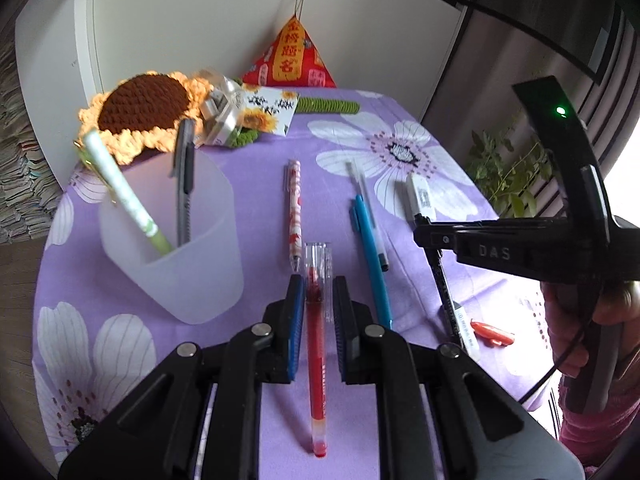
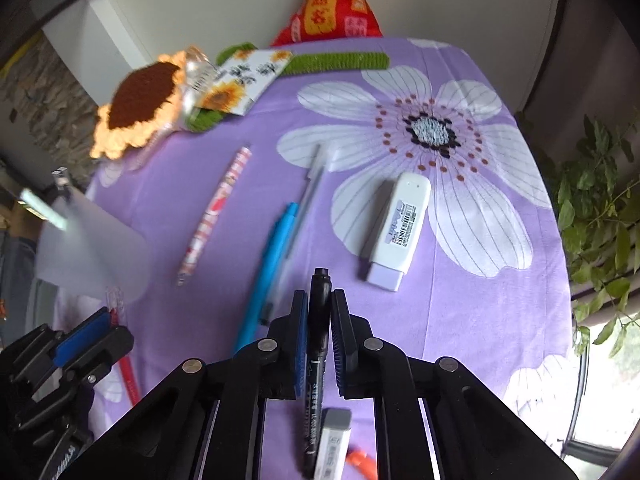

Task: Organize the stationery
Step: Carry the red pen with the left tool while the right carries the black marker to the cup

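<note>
Standing at the far left of the purple flower-print tablecloth is a frosted translucent plastic pen cup, holding a pale green-and-white pen and a grey clip pen, both leaning against its rim. Behind it lies a crocheted orange-and-brown sunflower.

Next to the right, the left gripper points steeply down and forward, its blue-padded jaws drawn in and clamped on a red gel pen with a clear cap; the pen runs lengthwise between the pads, cap pointing away. Just beyond its cap lies a red-and-white patterned pen. Further right, a sky-blue pen and a slim translucent grey pen lie side by side, touching, and a white USB stick with a barcode label rests on a large white petal.

At the right, the right gripper also tilts sharply downward, held by a hand in a pink sleeve wrapped round its handle. Its jaws are pressed together on a black marker pen with white lettering, tip pointing away. Beneath it lie a white-and-grey eraser block and a small orange-red cap.
</note>
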### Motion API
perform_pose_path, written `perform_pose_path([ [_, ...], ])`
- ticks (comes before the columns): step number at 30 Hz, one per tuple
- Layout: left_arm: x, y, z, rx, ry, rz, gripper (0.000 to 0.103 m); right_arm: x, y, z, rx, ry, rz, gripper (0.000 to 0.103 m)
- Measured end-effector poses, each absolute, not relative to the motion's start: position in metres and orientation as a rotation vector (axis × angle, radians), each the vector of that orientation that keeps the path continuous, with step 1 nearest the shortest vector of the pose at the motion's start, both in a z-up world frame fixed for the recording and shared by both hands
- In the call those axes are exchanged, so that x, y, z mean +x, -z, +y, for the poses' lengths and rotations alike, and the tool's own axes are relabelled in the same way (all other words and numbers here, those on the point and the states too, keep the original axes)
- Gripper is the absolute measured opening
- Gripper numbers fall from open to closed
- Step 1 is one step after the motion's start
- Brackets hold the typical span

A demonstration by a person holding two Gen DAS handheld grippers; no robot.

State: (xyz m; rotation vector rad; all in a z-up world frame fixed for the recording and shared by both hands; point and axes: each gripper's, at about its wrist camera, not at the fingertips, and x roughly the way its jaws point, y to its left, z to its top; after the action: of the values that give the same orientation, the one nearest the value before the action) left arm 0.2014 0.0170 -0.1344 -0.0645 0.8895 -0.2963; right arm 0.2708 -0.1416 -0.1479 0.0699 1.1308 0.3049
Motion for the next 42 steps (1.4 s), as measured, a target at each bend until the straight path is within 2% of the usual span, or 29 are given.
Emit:
perform_pose_path([
  [12,0.171,0.094,0.022,-0.060,0.273,0.771,0.012,0.205,0.076,-0.147,0.087,-0.383,0.933,0.012],
  [28,0.178,0.002,0.065,-0.035,0.094,0.533,0.012,0.183,0.055,-0.144,0.096,-0.414,0.868,0.012],
  [34,0.195,0.007,0.077,-0.042,0.051,0.551,0.012,0.179,0.048,-0.143,0.094,-0.418,0.853,0.012],
  [42,0.212,0.057,0.086,-0.089,0.052,0.685,0.012,0.178,0.006,-0.125,0.074,-0.467,0.754,0.012],
])
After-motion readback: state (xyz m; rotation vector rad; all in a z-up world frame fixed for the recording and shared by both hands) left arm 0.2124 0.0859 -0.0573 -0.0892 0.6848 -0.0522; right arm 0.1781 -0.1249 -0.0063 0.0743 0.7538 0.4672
